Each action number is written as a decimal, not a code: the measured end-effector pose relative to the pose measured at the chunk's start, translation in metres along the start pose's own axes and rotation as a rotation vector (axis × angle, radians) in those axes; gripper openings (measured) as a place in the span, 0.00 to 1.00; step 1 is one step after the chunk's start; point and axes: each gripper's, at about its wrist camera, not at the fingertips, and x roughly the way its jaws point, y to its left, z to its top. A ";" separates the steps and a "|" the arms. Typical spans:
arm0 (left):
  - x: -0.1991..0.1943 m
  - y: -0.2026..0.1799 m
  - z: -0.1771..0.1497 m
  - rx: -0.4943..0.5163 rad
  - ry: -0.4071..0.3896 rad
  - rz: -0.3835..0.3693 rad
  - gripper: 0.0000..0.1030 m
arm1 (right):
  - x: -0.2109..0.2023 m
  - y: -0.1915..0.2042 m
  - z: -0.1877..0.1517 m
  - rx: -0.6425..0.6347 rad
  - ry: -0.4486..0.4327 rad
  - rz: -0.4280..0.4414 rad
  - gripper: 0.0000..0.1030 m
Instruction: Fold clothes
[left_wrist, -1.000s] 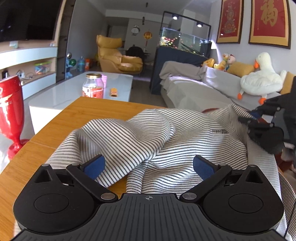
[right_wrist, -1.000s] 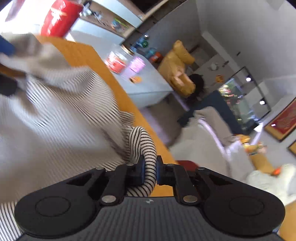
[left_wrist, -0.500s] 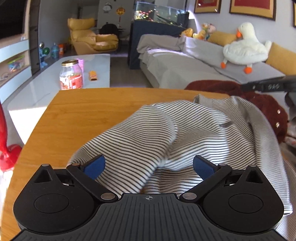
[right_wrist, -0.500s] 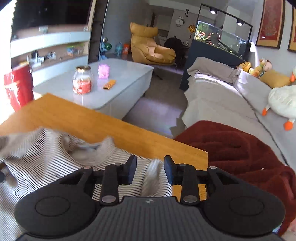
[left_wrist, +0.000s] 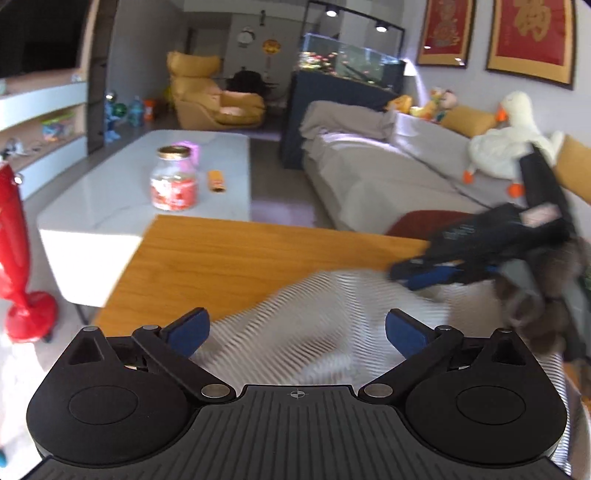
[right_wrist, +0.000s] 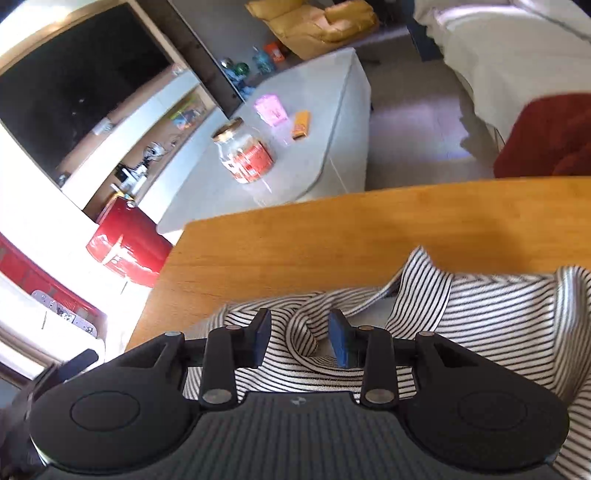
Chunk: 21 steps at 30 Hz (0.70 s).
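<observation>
Blurring striped shirt (left_wrist: 325, 325), cut off below, right hand-held gripper (right_wrist: 300, 338) agape

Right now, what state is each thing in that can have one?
left hand-held gripper: open, holding nothing.
right hand-held gripper: open, a fold of cloth between its fingers, not pinched.
striped shirt: crumpled, unfolded, on the wooden table.
glass jar: upright, lid on.

A home living room: a grey sofa (left_wrist: 373, 177) with a plush goose (left_wrist: 509, 147), a yellow armchair (left_wrist: 207, 99), a fish tank (left_wrist: 343, 61), a white coffee table (left_wrist: 122, 188), and a television (right_wrist: 74, 85).
</observation>
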 end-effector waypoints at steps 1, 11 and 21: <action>0.001 -0.011 -0.010 -0.006 0.009 -0.054 1.00 | 0.014 -0.003 0.001 0.042 0.041 -0.003 0.33; 0.031 -0.049 -0.049 0.029 0.041 -0.014 1.00 | 0.010 0.047 0.042 -0.445 -0.233 -0.288 0.01; 0.030 -0.017 -0.031 -0.078 0.020 -0.002 1.00 | -0.049 0.021 -0.007 -0.507 -0.140 -0.221 0.10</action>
